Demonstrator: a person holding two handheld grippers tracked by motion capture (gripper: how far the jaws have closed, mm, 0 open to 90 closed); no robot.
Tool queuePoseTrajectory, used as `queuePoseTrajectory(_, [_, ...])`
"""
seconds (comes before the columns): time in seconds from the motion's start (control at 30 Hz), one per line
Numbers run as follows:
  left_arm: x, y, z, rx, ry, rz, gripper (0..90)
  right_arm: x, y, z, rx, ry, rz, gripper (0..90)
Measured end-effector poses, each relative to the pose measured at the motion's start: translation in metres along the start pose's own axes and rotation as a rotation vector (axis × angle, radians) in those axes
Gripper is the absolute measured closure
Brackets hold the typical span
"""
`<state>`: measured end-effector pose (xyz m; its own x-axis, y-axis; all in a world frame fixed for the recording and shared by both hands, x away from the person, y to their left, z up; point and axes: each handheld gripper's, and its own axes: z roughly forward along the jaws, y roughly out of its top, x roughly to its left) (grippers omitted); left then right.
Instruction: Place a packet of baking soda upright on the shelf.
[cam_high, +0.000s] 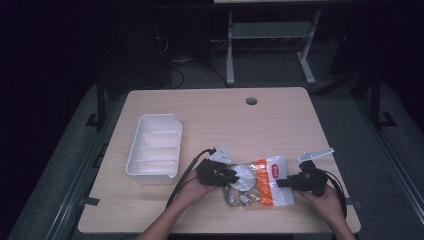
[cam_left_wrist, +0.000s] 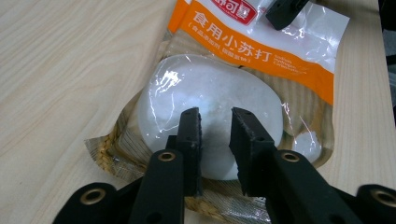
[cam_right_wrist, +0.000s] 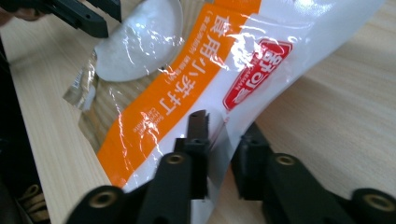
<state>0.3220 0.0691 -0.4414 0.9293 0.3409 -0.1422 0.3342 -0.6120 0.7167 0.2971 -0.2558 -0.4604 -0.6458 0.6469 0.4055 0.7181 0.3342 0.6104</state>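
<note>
A clear plastic bag (cam_high: 260, 182) with an orange band, a red label and white powder inside lies near the table's front edge. In the left gripper view my left gripper (cam_left_wrist: 215, 121) is open just over the bag's (cam_left_wrist: 261, 60) white powder window, at its bottom end. My right gripper (cam_right_wrist: 224, 126) is shut on the white top edge of the bag (cam_right_wrist: 187, 93), and that end is raised a little off the wood. In the high view the left gripper (cam_high: 232, 175) is at the bag's left end and the right gripper (cam_high: 281, 182) at its right end.
A white divided tray (cam_high: 152, 175) stands at the left of the wooden table (cam_high: 225, 120). A round cable hole (cam_high: 251, 101) is near the far edge. Both forearms come in from the front edge.
</note>
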Motion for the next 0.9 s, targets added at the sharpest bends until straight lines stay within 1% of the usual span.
queuePoseTrajectory(0.17, [0.000,0.002,-0.002,-0.020,-0.002,-0.012,66.1,0.000,0.004,-0.003,-0.039,0.017,0.012,88.8])
queuePoseTrajectory(0.23, [0.000,0.004,-0.004,-0.028,-0.003,-0.014,64.2,0.001,0.008,-0.006,-0.066,0.020,0.010,89.4])
queuePoseTrajectory(0.3, [0.000,0.006,-0.006,-0.042,-0.001,-0.014,62.2,0.005,0.013,-0.010,-0.081,0.016,-0.004,89.6])
queuePoseTrajectory(0.37, [0.000,0.008,-0.008,-0.054,0.001,-0.017,59.9,0.009,0.018,-0.013,-0.092,0.009,-0.026,89.8])
queuePoseTrajectory(0.43, [0.001,0.009,-0.011,-0.065,0.013,-0.017,55.0,0.014,0.023,-0.017,-0.099,0.006,-0.048,89.8])
queuePoseTrajectory(0.5, [0.003,0.010,-0.013,-0.082,0.012,-0.030,53.1,0.018,0.028,-0.021,-0.100,-0.001,-0.072,89.8])
queuePoseTrajectory(0.57, [0.004,0.010,-0.016,-0.089,0.017,-0.036,49.7,0.022,0.035,-0.026,-0.108,-0.011,-0.094,89.9])
queuePoseTrajectory(0.63, [0.004,0.011,-0.018,-0.097,0.017,-0.033,47.3,0.025,0.042,-0.031,-0.116,-0.016,-0.114,89.9])
queuePoseTrajectory(0.7, [0.003,0.011,-0.019,-0.108,0.027,-0.032,44.2,0.030,0.051,-0.037,-0.123,-0.018,-0.144,89.9])
queuePoseTrajectory(0.73, [0.003,0.011,-0.020,-0.115,0.027,-0.038,43.6,0.033,0.055,-0.041,-0.125,-0.020,-0.153,89.9])
queuePoseTrajectory(0.83, [0.004,0.012,-0.022,-0.129,0.028,-0.045,41.7,0.044,0.068,-0.048,-0.118,-0.037,-0.207,90.0])
queuePoseTrajectory(0.9, [0.004,0.012,-0.023,-0.139,0.024,-0.049,41.0,0.052,0.076,-0.051,-0.117,-0.039,-0.244,90.0])
